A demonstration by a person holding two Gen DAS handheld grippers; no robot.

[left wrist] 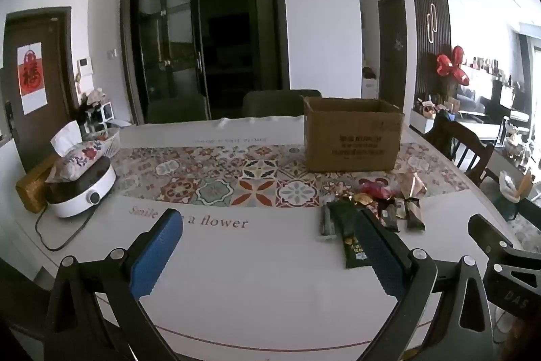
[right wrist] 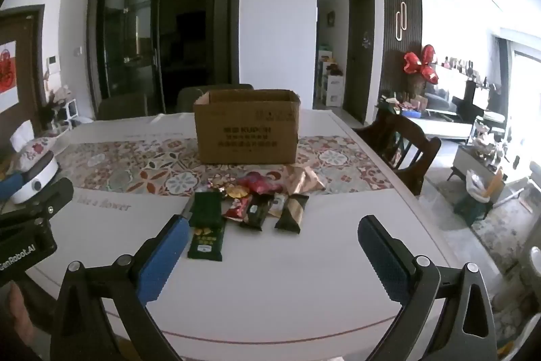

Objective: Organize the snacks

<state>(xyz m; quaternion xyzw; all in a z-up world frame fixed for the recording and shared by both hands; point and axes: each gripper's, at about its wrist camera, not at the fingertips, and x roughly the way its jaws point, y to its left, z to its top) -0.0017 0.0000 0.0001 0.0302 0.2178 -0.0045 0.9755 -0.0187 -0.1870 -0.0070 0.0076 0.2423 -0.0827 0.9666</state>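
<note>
So both sets of tongs are spread wide with nothing between them, just hanging above the near white part of the surface (right wrist: 270, 293). The left tongs (left wrist: 267, 256) have bare cloth between the blue pads, and their right pad overlaps the long dark green packet (left wrist: 348, 235) in that view, though I can't tell if it's actually touching. The right tongs (right wrist: 274, 256) sit a bit back from the snack pile, near pad just beside that same green packet (right wrist: 207, 227).

The snacks are all loose in a little heap on the surface, right where the patterned runner (right wrist: 142, 164) meets the white cloth. Green packet closest, then a small red wrapper (right wrist: 236, 208), a couple of dark packets (right wrist: 257, 213), one black-and-gold one (right wrist: 293, 213), a crinkly red bag (right wrist: 258, 183) and a shiny rose-gold bag (right wrist: 302, 180) behind them. Smaller gold bits in there too, too tiny to make out.

The cardboard box (right wrist: 247, 127) stands open-topped on the runner just behind the pile. Can't see inside it from either camera.

Off to the left there's a white round appliance (left wrist: 81, 192) with a floral tissue pouch (left wrist: 79, 158) on top
</note>
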